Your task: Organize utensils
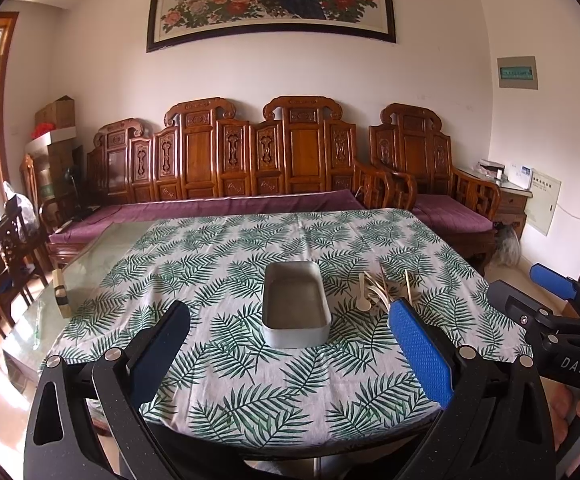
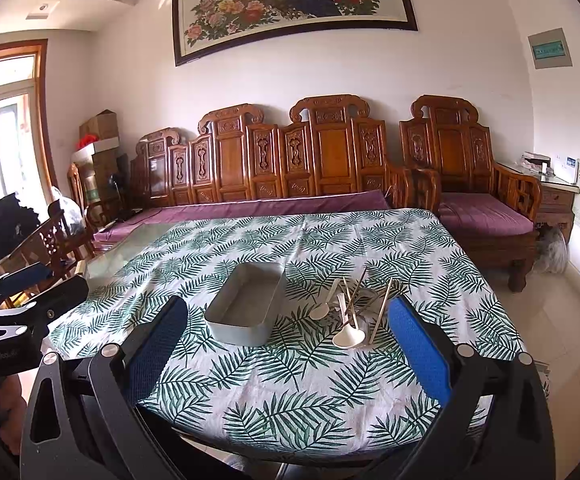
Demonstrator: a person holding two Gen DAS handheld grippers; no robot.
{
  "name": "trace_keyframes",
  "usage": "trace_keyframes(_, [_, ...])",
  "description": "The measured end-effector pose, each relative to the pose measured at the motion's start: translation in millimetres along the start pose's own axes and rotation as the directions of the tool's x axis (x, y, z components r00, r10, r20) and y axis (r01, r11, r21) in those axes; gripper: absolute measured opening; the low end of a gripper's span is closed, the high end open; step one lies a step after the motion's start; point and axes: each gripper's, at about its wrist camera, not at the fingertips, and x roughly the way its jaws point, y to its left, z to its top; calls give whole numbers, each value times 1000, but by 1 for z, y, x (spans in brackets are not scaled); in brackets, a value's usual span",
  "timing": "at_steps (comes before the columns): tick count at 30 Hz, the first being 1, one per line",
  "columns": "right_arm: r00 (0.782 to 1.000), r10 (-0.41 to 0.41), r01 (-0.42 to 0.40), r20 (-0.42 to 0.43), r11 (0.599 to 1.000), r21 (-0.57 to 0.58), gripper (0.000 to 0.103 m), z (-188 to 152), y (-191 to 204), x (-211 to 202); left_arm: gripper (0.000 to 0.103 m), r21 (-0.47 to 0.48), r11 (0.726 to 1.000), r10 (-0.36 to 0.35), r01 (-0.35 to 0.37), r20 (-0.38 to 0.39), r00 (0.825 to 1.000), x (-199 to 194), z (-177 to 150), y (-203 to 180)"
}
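An empty grey metal tray (image 1: pixel 294 304) (image 2: pixel 247 304) sits on the leaf-print tablecloth (image 1: pixel 249 380) (image 2: pixel 290 380). To its right lies a loose pile of utensils (image 1: pixel 382 290) (image 2: pixel 356 312): white spoons (image 2: pixel 348 338) and wooden chopsticks (image 2: pixel 382 312) crossed over each other. My left gripper (image 1: pixel 290 328) is open and empty, held above the near table edge in front of the tray. My right gripper (image 2: pixel 287 324) is open and empty, near the front edge, its right finger (image 2: pixel 418 352) beside the pile. The right gripper also shows in the left wrist view (image 1: pixel 550 304).
The cloth covers a glass-topped table (image 1: pixel 101 256); a small brush-like object (image 1: pixel 61 292) lies on the bare glass at left. A carved wooden bench with purple cushions (image 1: pixel 217 204) stands behind the table. Wooden chairs (image 1: pixel 5 248) stand at left.
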Motion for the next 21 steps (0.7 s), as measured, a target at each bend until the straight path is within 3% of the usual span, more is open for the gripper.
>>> trace_keyframes(21, [1000, 2, -2, 2, 1000, 2, 100, 0, 0, -1, 97, 6, 1000, -4, 4, 9, 1000, -4, 1, -6])
